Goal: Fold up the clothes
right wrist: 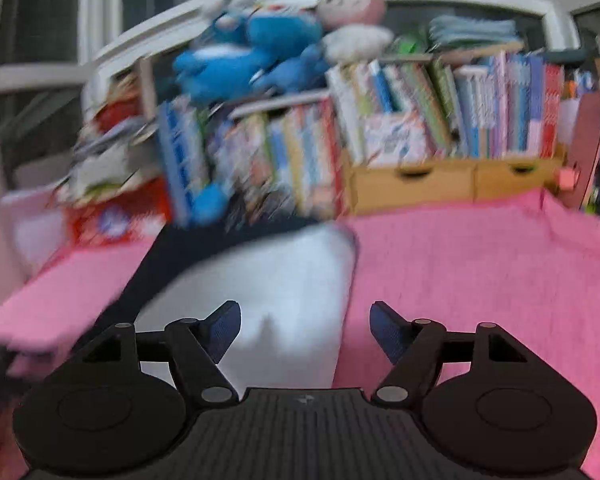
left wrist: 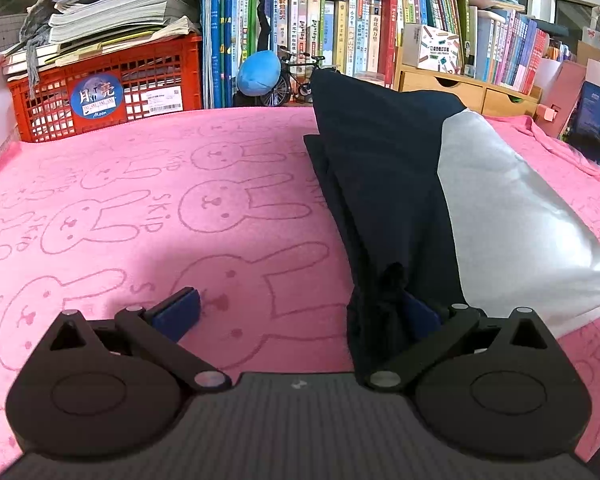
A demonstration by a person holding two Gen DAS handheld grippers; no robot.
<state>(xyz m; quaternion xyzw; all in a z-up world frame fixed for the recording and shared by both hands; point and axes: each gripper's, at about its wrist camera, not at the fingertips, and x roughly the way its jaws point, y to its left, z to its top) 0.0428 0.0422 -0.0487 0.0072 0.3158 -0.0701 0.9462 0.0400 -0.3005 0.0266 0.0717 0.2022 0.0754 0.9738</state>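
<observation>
Fabric fills the left wrist view: a dark navy garment with a pale grey panel (left wrist: 400, 184) lies on a pink towel printed with rabbit outlines (left wrist: 160, 208), which covers the tabletop. The garment sits to the right of centre, stretching from the near edge toward the far end, its grey panel on the right side. The left tool (left wrist: 300, 312) has its two blue-padded fingers spread wide. The left finger rests over bare pink towel; the right finger is partly buried in a bunched navy fold at the garment's near left edge. Nothing is pinched between them. Behind the tabletop stand an orange plastic crate stacked with papers (left wrist: 100, 92) and a shelf crowded with colourful books (left wrist: 340, 32).

The right wrist view is heavily blurred. The right tool (right wrist: 305, 328) is also spread wide and holds nothing. It hovers above the near end of the garment (right wrist: 284, 280), with the grey panel below its left finger and pink towel (right wrist: 480, 272) below its right finger. Blue and pink plush toys (right wrist: 284, 36) sit atop the bookshelf.

The step in hand appears to be picking up an edge to make a fold. Next, the left tool likely needs to close on the bunched navy edge, while the right tool finds a matching grip on the grey side.
</observation>
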